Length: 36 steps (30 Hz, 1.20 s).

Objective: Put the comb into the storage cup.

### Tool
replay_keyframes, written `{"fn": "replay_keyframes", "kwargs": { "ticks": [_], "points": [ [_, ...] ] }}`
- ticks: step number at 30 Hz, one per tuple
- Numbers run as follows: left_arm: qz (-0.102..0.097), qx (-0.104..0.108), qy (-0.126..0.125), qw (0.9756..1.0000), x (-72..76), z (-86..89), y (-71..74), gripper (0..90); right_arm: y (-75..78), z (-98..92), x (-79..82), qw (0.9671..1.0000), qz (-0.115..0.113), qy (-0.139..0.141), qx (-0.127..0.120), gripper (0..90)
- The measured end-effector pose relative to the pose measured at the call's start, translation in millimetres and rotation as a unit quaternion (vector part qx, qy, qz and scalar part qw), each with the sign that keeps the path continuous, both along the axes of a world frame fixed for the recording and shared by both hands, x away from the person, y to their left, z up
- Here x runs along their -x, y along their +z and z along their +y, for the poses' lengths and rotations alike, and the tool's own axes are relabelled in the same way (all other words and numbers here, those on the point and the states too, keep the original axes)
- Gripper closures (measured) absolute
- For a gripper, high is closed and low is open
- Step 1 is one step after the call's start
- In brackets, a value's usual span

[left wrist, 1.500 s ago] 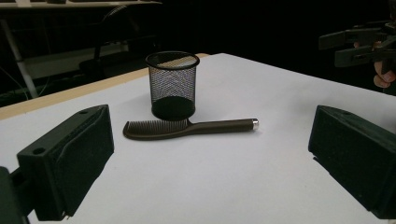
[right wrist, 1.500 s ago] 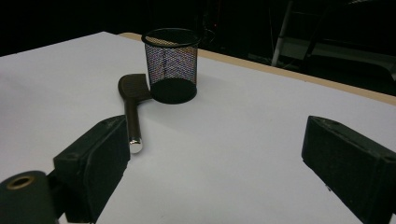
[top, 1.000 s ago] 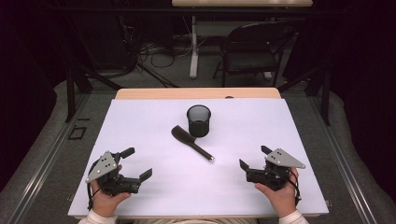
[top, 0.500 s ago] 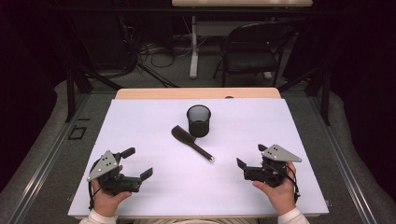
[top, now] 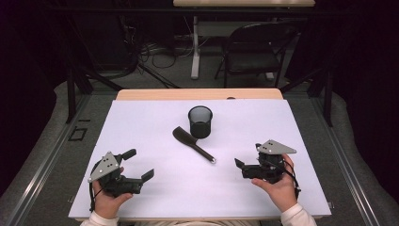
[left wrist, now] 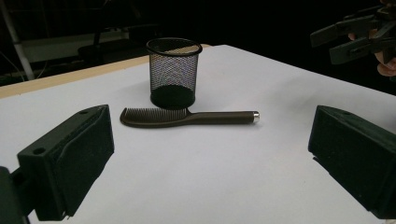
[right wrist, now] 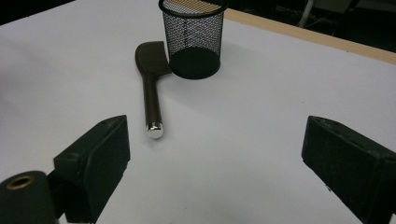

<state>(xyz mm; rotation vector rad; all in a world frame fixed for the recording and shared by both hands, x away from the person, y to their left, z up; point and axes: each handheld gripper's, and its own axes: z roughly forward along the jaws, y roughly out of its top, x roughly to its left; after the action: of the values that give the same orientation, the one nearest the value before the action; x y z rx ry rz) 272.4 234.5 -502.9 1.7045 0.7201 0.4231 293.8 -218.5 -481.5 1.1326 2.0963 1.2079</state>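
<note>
Comb [top: 193, 143] lies flat on the white table [top: 141, 122], mid-table, toothed head touching or just beside the base of the mesh cup [top: 200, 121], silver-capped handle end pointing toward the near right. Cup upright, nothing seen inside. Left gripper [top: 140, 165] held low over the near left of the table, jaws wide open, nothing between them. Right gripper [top: 248, 162] at near right, jaws also wide open and empty, aimed toward the comb handle. Both grippers well apart from the comb.
</note>
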Motion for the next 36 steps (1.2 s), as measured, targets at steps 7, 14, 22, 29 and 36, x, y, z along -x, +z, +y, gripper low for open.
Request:
{"fn": "replay_keyframes", "kwargs": {
  "ticks": [7, 14, 22, 29, 36],
  "points": [
    [0.001, 0.001, 0.001, 1.0000, -0.1, 0.0, -0.1, 0.5, 4.5, 9.4, -9.6, 0.9996, 0.017, 0.015, 0.015, 7.8],
    [0.003, 0.002, 0.001, 1.0000, -0.4, 0.1, -0.5, 0.5, 10.6, 21.0, -20.8, 0.9985, 0.030, 0.030, 0.035, 8.1],
    [0.005, -0.002, 0.001, 1.0000, -0.6, 0.2, -0.6, 0.5, 10.4, 31.4, -36.8, 0.9954, 0.064, 0.045, 0.055, 10.8],
    [0.007, 0.000, 0.001, 1.0000, -1.5, -0.6, -1.7, 0.5, 7.5, 35.8, -44.4, 0.9926, 0.084, 0.050, 0.072, 12.9],
    [0.009, -0.004, 0.002, 1.0000, -1.6, -1.0, -2.0, 0.5, 4.1, 39.3, -53.0, 0.9897, 0.104, 0.049, 0.086, 14.1]
  ]
}}
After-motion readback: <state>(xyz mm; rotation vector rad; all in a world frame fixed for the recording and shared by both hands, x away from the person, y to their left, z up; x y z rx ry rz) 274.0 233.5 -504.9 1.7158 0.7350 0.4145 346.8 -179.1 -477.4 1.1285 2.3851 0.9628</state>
